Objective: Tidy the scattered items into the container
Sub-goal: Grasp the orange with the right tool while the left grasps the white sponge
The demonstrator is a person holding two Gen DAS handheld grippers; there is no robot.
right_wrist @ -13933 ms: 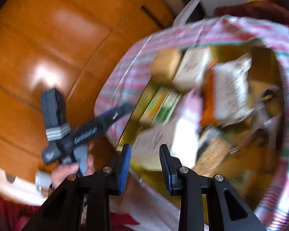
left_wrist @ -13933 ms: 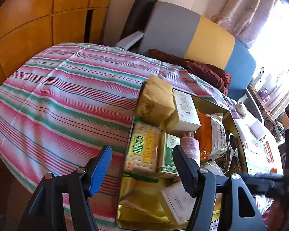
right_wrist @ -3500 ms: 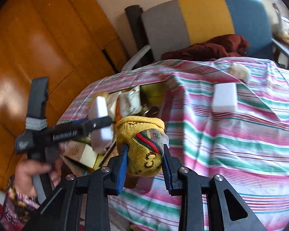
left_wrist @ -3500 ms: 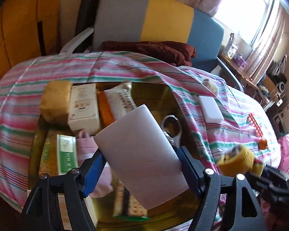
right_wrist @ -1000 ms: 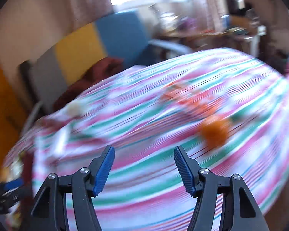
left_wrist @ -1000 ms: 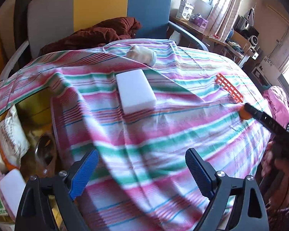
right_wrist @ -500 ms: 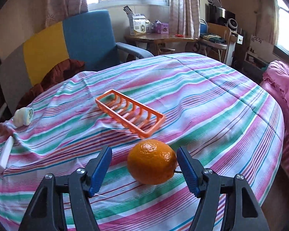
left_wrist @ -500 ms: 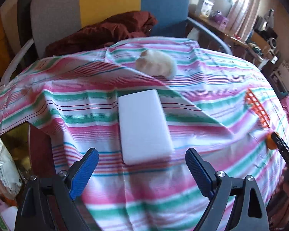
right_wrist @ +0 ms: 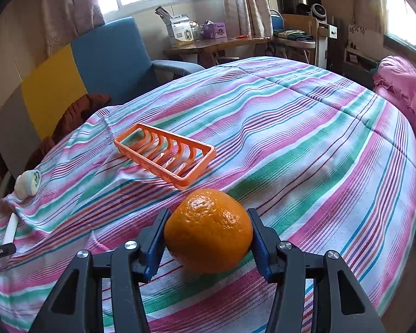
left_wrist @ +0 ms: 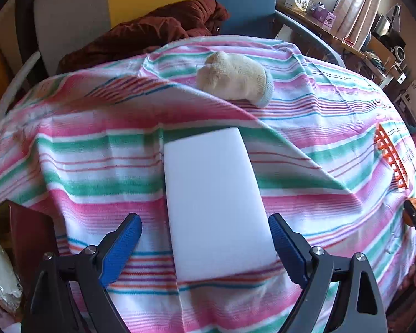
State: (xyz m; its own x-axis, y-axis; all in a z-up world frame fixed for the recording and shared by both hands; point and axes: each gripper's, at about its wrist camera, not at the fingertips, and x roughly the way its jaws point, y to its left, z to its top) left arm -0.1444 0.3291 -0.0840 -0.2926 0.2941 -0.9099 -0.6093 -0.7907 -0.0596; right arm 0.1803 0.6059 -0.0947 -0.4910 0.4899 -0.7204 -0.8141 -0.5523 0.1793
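A white foam block [left_wrist: 213, 199] lies flat on the striped tablecloth [left_wrist: 97, 149]. My left gripper [left_wrist: 205, 247] is open and straddles the block's near end; the right pad is at its edge, the left pad a little apart. An orange [right_wrist: 208, 230] sits on the cloth between the fingers of my right gripper [right_wrist: 208, 247], whose pads press its two sides. A rolled cream sock [left_wrist: 234, 79] lies beyond the block. An orange plastic rack [right_wrist: 165, 154] lies beyond the orange. A corner of the filled container [left_wrist: 2, 249] shows at the far left.
A grey, yellow and blue sofa [left_wrist: 152, 2] with a dark red cloth [left_wrist: 152, 33] stands behind the table. A side table with boxes [right_wrist: 208, 33] is by the window. Pink bedding [right_wrist: 402, 88] is at the right.
My left gripper has moved forward so the white block sits between its fingers. My right gripper has moved onto the orange and closed on its sides.
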